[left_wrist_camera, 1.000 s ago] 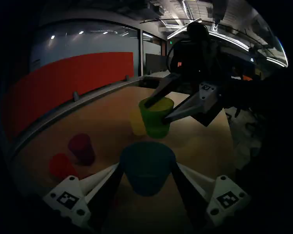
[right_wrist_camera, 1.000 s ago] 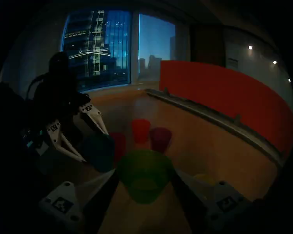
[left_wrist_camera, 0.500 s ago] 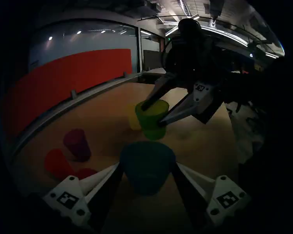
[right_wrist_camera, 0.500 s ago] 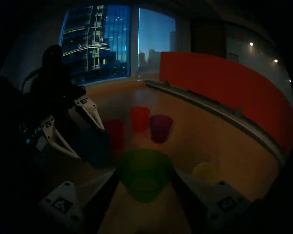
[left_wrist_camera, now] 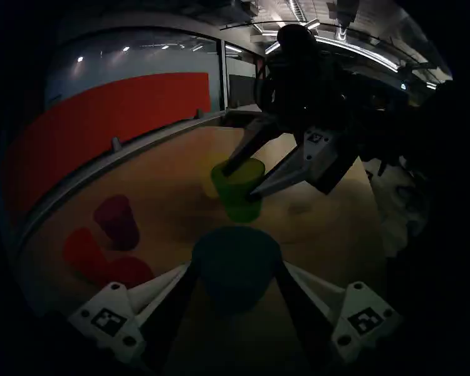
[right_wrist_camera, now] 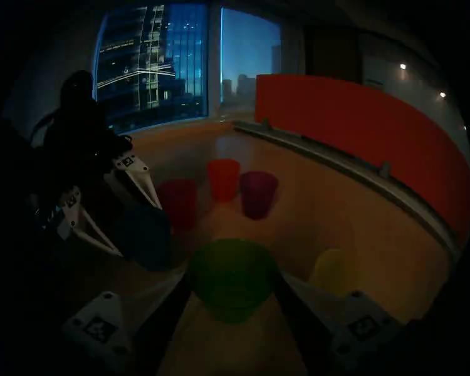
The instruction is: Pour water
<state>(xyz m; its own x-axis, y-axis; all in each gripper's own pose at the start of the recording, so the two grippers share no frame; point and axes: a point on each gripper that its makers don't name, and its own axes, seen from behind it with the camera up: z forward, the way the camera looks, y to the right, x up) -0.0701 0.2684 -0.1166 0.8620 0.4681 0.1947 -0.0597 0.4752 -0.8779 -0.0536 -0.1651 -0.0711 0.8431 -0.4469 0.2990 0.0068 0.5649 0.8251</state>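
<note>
left gripper [left_wrist_camera: 237, 268] clamps blue cup [left_wrist_camera: 236, 260], right gripper [right_wrist_camera: 232, 279] green cup [right_wrist_camera: 232, 269].

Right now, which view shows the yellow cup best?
The right gripper view: the yellow cup stands mostly clear on the table. In the left gripper view the green cup, held in front of it, hides most of it.

Red wall panel [right_wrist_camera: 373, 125], city window [right_wrist_camera: 153, 62]

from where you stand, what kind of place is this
Likely an office meeting room in a city high-rise: a long wooden table, a red panel along the wall, tall windows facing towers at dusk, and strip lights overhead.
</note>
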